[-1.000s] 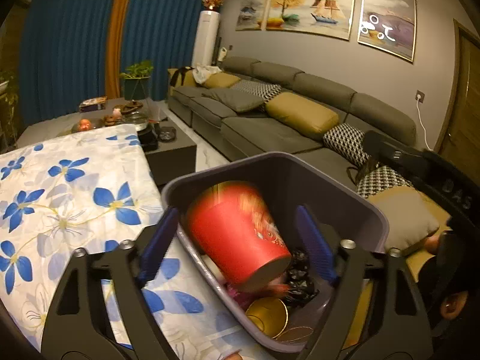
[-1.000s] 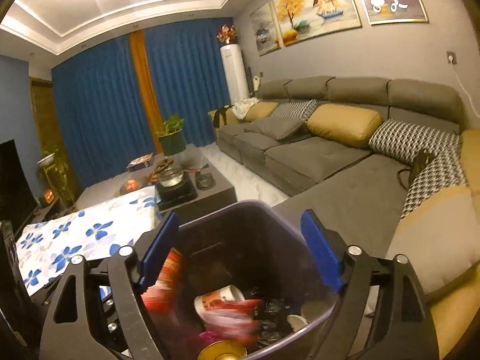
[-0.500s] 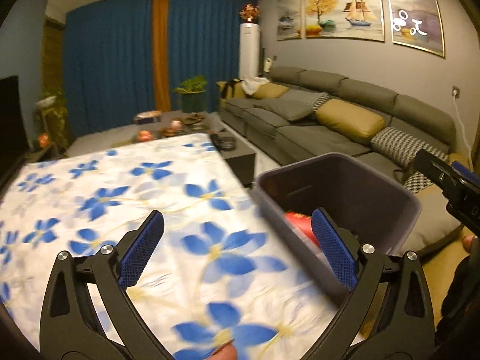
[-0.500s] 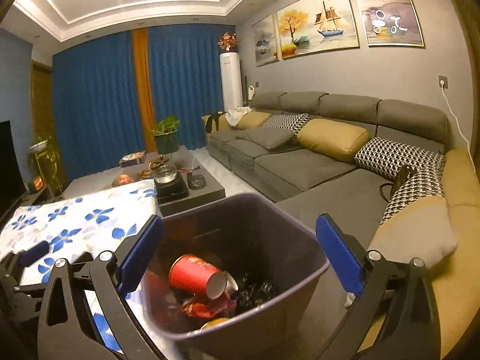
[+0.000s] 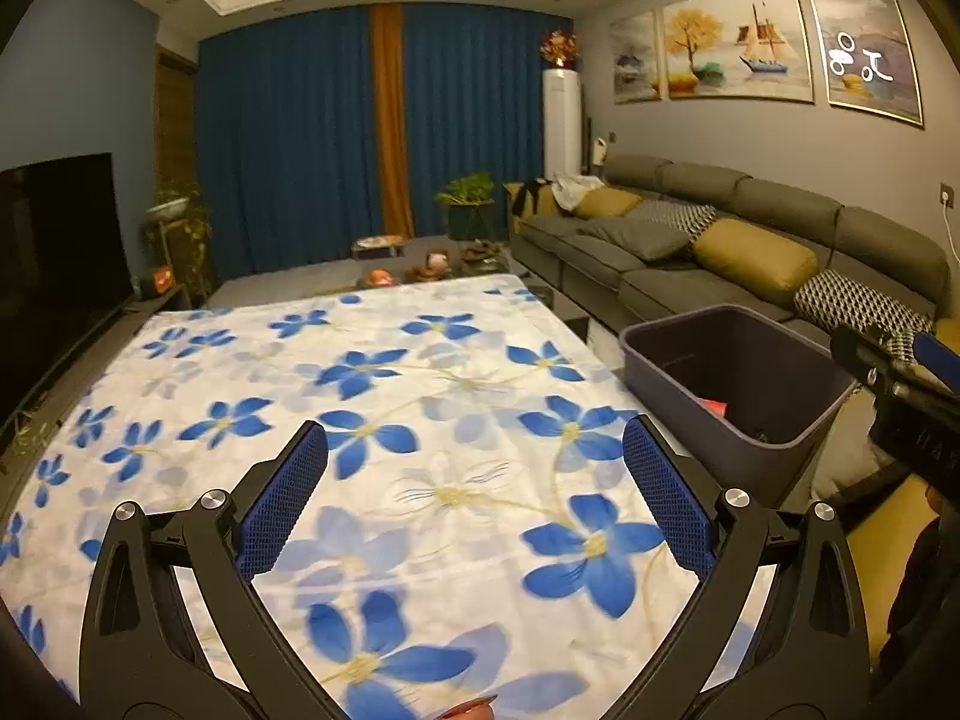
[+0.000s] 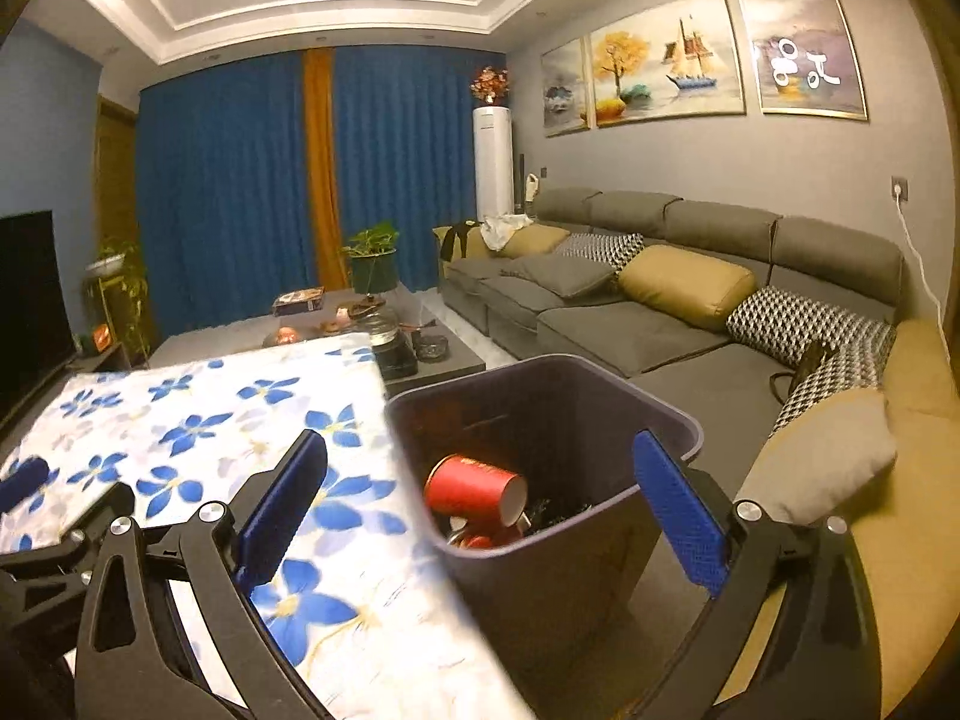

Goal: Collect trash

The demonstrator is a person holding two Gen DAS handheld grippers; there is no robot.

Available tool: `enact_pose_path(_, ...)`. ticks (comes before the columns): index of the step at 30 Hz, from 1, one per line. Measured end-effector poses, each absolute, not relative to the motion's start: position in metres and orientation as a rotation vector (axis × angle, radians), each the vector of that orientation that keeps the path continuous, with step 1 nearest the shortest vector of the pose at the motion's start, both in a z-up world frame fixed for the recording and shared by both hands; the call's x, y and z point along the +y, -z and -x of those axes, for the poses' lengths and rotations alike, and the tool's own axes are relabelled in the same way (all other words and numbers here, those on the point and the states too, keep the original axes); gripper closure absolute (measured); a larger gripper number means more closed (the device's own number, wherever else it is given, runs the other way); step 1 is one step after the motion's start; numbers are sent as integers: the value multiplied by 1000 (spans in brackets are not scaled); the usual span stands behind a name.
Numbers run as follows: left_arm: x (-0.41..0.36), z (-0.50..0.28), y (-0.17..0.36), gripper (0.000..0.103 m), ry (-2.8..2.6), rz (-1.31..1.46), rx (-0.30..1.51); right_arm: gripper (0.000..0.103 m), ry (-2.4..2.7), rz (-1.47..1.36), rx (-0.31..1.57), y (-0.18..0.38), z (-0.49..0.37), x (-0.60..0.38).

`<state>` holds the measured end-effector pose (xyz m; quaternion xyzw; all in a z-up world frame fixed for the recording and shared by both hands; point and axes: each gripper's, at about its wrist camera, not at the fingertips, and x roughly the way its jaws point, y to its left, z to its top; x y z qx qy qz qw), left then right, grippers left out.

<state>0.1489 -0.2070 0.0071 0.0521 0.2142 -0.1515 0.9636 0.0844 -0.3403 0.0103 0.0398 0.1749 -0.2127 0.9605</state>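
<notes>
A dark purple trash bin (image 6: pixel 600 396) stands beside the right edge of the table; it also shows in the left wrist view (image 5: pixel 672 354). Inside it lie a red paper cup (image 6: pixel 474 489) on its side and other dark and red trash. My right gripper (image 6: pixel 480 504) is open and empty, held above the bin's near rim. My left gripper (image 5: pixel 474 498) is open and empty above the table, which is covered by a white cloth with blue flowers (image 5: pixel 372 420). A sliver of red in the bin (image 5: pixel 714 405) shows in the left wrist view.
A long grey sofa (image 6: pixel 660 300) with yellow and patterned cushions runs along the right wall behind the bin. A low dark coffee table (image 6: pixel 396 342) with small items stands beyond the table. A TV (image 5: pixel 54 240) is at the left. Blue curtains hang at the back.
The left gripper let the red cup drop into the bin, then swung left and back over the cloth. The right gripper pulled back from the bin. The cup now lies in the bin.
</notes>
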Motion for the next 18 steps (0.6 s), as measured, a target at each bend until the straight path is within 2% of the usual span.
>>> enact_pose_path(18,-125,-97,-26,6,271,-59,384,5,410,-70,324,-14,-23,-261)
